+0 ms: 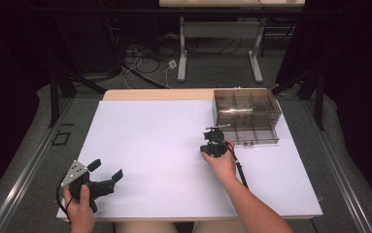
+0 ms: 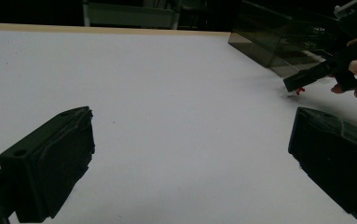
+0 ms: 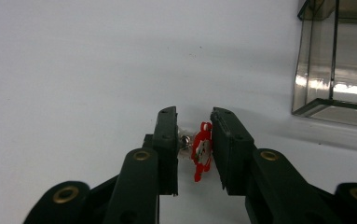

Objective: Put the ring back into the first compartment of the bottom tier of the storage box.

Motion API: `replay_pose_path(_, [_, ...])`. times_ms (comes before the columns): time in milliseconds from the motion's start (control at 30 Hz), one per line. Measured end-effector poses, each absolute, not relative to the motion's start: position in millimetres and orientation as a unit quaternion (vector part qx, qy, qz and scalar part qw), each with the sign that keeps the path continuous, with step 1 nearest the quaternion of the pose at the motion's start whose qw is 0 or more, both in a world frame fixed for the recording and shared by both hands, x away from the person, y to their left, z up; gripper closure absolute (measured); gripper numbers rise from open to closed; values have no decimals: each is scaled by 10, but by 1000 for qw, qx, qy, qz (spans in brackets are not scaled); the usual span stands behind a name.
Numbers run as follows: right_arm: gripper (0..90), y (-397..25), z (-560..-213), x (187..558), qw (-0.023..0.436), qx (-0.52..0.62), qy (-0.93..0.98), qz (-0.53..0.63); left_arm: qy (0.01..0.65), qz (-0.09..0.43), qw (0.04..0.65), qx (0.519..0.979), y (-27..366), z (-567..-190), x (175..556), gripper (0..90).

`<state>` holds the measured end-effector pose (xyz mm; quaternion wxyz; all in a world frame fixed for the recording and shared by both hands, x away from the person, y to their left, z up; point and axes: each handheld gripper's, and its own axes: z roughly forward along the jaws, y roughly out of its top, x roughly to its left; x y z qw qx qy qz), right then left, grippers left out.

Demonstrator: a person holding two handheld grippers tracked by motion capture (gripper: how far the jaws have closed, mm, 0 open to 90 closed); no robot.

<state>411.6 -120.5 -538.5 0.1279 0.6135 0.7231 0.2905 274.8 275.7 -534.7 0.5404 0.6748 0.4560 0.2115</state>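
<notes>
1. resting on the white tabletop point(image 1: 164, 145), the right hand-held gripper point(image 3: 194, 140) has its jaws narrowed around a small red-and-silver part point(image 3: 201, 150), just left of the smoked clear compartment box point(image 1: 245, 115).
2. whether both jaws touch the part cannot be told.
3. the left hand-held gripper point(image 1: 107, 173) sits at the near left edge, jaws wide apart and holding nothing.
</notes>
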Motion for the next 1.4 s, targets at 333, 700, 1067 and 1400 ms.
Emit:
replay_pose_path(333, [719,-1209,-5376,4082,145,607,713,319,456,211,541,675,2756,-5347,2747,3])
replay_pose_path(700, [719,-1232,-5346,4054,162,592,711,342,456,210,541,675,2747,-5350,2752,3])
replay_pose_path(1067, [719,-1249,-5288,4027,187,582,707,356,454,209,541,676,2746,-5352,2755,3])
replay_pose_path(1400, [719,-1296,-5237,4022,200,578,703,364,454,208,541,677,2739,-5355,2759,3])
